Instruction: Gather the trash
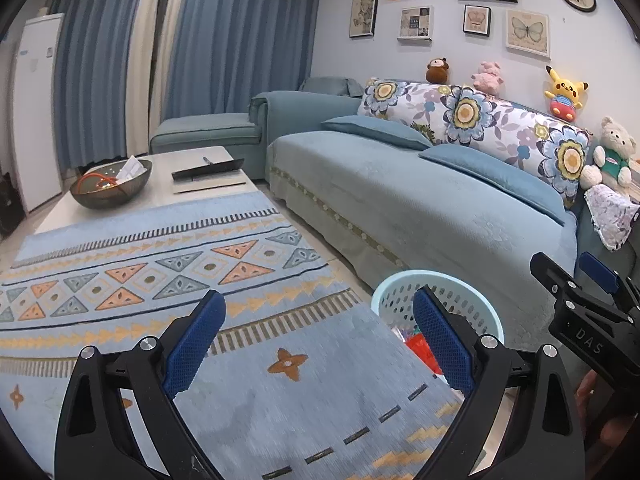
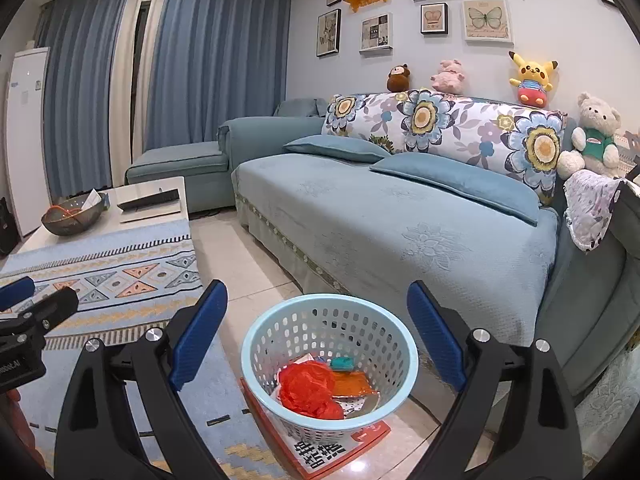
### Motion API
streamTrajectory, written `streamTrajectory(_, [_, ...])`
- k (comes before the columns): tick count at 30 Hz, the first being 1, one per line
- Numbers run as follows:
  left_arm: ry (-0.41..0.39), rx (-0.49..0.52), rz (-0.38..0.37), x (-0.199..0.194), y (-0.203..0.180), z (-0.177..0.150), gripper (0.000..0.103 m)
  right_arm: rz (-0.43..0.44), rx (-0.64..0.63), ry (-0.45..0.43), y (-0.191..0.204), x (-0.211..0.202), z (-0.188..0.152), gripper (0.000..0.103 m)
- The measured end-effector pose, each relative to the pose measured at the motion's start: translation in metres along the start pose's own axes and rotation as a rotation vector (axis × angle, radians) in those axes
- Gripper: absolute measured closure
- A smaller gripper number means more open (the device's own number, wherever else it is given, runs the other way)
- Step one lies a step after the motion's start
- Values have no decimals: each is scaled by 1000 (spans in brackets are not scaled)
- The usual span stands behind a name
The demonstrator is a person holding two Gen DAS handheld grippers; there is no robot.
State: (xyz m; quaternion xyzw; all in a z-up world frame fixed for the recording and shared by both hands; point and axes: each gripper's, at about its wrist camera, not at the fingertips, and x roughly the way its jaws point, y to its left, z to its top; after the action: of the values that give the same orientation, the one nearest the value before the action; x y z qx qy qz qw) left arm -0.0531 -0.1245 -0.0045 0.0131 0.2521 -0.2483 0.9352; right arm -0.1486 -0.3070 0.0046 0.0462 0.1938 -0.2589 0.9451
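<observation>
Basket (image 1: 436, 308), pale blue and perforated, is sitting on the floor low and right of the left hand-held gripper (image 1: 316, 344), whose blue pads are standing wide apart with nothing between them; it is pointing over the rug-covered counter (image 1: 240, 248), where no loose trash is showing. One basket, one bowl (image 1: 111, 186), four plush toys on the sofa (image 1: 400, 200). Right wrist view: the right hand-held gripper (image 2: 318, 332) is hovering spread and empty directly above that basket (image 2: 330, 364), so it looks the nearer arm. Inside are lying a red crumpled wad (image 2: 306, 390), an orange piece and a teal scrap, with other bits I cannot count.
</observation>
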Motion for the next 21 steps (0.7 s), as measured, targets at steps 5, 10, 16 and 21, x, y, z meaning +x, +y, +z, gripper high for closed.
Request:
streamTrajectory(5, [2,-3,5,1,1,-2,11,13,-13,13,2,1,-2,16])
streamTrajectory(10, [-11,7,25,-2,0,-2,11,27,-25,26,6,2,-2,16])
streamTrajectory(16, [-63,65,72,-13,-8,0,11,35,-15,12,6,-3,0,16])
streamTrajectory(21, [-87,92,90,-19,-12,1,8,19,-10,4,7,-4,2,16])
